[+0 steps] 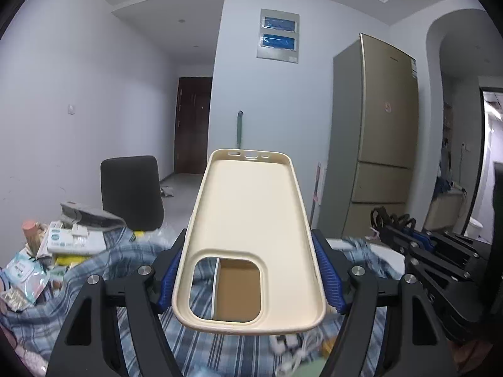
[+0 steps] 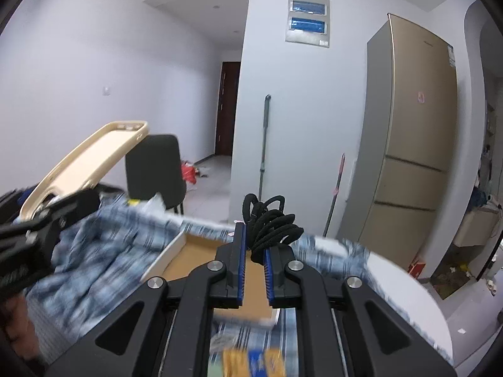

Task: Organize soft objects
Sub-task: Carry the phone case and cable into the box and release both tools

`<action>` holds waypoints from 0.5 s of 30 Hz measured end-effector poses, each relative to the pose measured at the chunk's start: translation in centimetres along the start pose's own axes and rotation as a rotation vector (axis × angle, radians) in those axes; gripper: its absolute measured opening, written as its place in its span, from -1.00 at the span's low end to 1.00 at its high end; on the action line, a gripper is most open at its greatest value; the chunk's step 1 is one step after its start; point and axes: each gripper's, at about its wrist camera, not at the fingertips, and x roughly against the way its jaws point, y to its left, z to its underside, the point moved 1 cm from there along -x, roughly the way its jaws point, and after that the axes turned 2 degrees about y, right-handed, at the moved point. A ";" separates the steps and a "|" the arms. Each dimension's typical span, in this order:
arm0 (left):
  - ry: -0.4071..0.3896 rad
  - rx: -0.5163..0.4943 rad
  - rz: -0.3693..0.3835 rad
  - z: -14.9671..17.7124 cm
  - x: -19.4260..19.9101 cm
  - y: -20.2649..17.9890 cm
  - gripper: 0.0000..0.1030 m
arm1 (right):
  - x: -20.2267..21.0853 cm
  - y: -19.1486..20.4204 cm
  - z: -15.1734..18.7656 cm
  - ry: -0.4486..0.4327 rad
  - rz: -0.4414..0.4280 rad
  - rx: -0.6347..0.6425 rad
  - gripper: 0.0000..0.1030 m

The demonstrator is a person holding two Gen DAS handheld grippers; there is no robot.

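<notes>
I've got the cream phone case [image 1: 248, 238] pinched by its sides in my left gripper [image 1: 251, 279], black hair ties [image 2: 270, 223] clamped tight in my right gripper [image 2: 254, 251], cardboard box [image 2: 201, 251] below. Loops could snag.

Right hand-held gripper [image 2: 253, 251] clamped on black hair ties [image 2: 270, 220], blurred, seemingly cardboard box [image 2: 201, 251] below

White round table [image 2: 408, 295] under blue plaid cloth [image 2: 103, 260]; open cardboard box [image 2: 195, 251] on top (packets alongside)
</notes>
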 end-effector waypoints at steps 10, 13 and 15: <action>-0.001 0.057 -0.009 -3.6 -7.1 -0.2 0.45 | -8.6 -1.7 -3.8 0.049 0.038 -0.109 -0.81; 0.035 0.054 0.008 -3.6 -9.3 0.1 0.45 | -9.9 -1.6 -2.4 0.090 0.026 -0.118 -0.81; 0.060 0.061 0.013 -3.3 -10.5 0.4 0.45 | -10.5 -1.2 -1.2 0.112 0.018 -0.103 -0.81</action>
